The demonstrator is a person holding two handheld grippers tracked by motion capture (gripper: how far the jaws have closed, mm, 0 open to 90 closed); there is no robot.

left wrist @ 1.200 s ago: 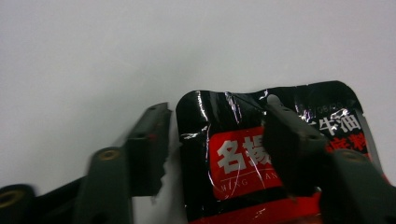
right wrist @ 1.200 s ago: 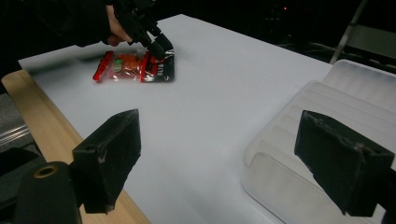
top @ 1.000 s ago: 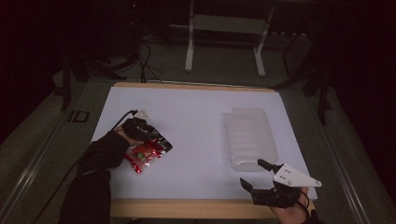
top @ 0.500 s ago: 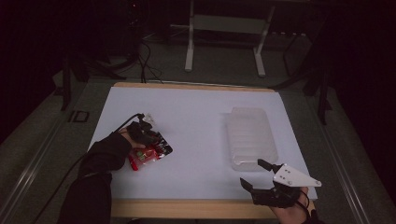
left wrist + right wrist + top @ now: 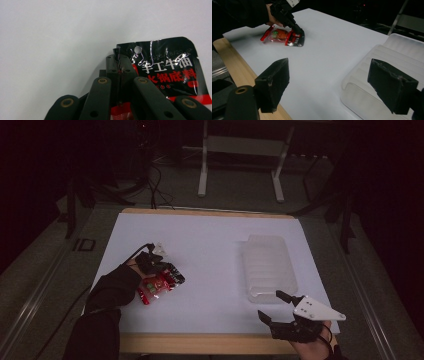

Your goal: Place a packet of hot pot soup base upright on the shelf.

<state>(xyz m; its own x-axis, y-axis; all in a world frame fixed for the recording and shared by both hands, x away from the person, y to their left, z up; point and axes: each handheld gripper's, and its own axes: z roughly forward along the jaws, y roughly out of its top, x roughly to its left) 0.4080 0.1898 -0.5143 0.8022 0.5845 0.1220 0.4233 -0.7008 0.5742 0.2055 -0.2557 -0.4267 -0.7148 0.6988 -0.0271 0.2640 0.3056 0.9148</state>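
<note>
A red and black sauce packet (image 5: 156, 285) with Chinese print lies on the white table cover at the left. My left gripper (image 5: 171, 271) is shut on the packet's black top edge. In the left gripper view the jaws pinch that edge beside the hang hole, my left gripper (image 5: 119, 64) covering part of the packet (image 5: 170, 72). My right gripper (image 5: 270, 304) hovers open with nothing between its jaws at the front right, near the table edge. The right gripper view shows my right gripper (image 5: 329, 75) wide open, with the packet (image 5: 284, 36) far off.
A clear ribbed plastic tray (image 5: 269, 265) stands at the right, just beyond the right gripper, and is also visible as the tray (image 5: 392, 50) close by. The wooden table edge (image 5: 200, 342) runs along the front. A cable (image 5: 75, 305) trails from the left gripper.
The left gripper has shifted slightly right while staying shut on the packet, which turned a little with it. The right gripper has not moved.
</note>
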